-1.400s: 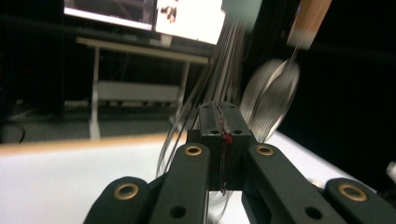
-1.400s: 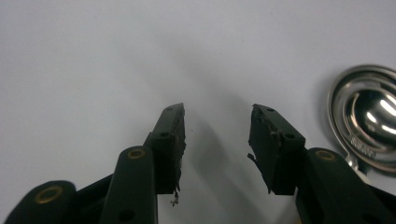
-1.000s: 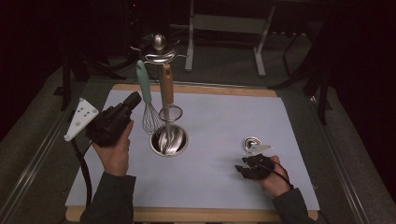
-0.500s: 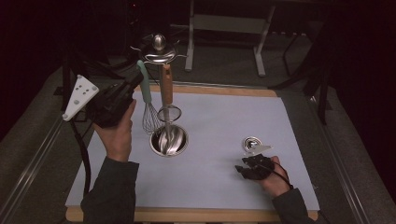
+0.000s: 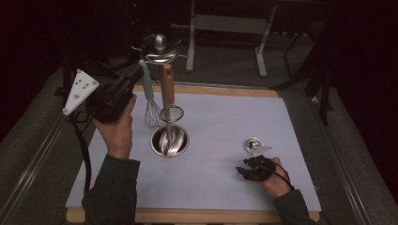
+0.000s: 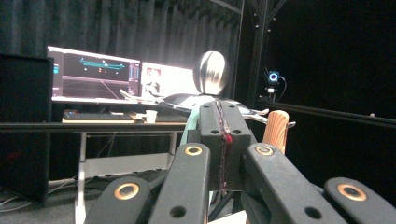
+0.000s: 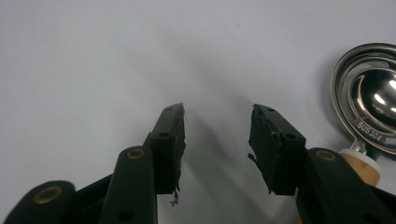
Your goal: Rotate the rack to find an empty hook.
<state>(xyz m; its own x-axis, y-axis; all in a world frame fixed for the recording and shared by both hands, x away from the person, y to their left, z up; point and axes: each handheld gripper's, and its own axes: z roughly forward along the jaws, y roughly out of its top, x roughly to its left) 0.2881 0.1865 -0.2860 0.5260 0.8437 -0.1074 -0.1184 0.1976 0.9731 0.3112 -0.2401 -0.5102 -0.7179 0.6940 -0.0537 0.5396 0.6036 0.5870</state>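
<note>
Left gripper (image 5: 133,78) has come up and back since the earlier frames, from mid-mat level beside the whisk to the top of the green whisk handle (image 5: 144,74); right gripper (image 5: 247,169) hasn't budged. L jaws look pressed together in the left gripper view, pads meeting on a seam w/ the pale green handle just behind them; can't tell from that view if they actually pinch it or only sit against it. Whisk (image 5: 152,112) hangs from the steel rack (image 5: 160,52), wire end down near the round base (image 5: 170,140), approx upright. Wooden-handled tool (image 5: 168,84) hangs just beside it on the same rack, its wood top also visible right of the L jaws (image 6: 276,129). R gripper lies low on the grey mat (image 5: 225,117), near the front right, jaws apart w/ nothing between them, pads (image 7: 170,135) over bare mat. Small steel scoop (image 7: 371,100) lies just beside the R jaws, bowl up, wooden grip partly hidden behind one jaw. Hands well apart.
</note>
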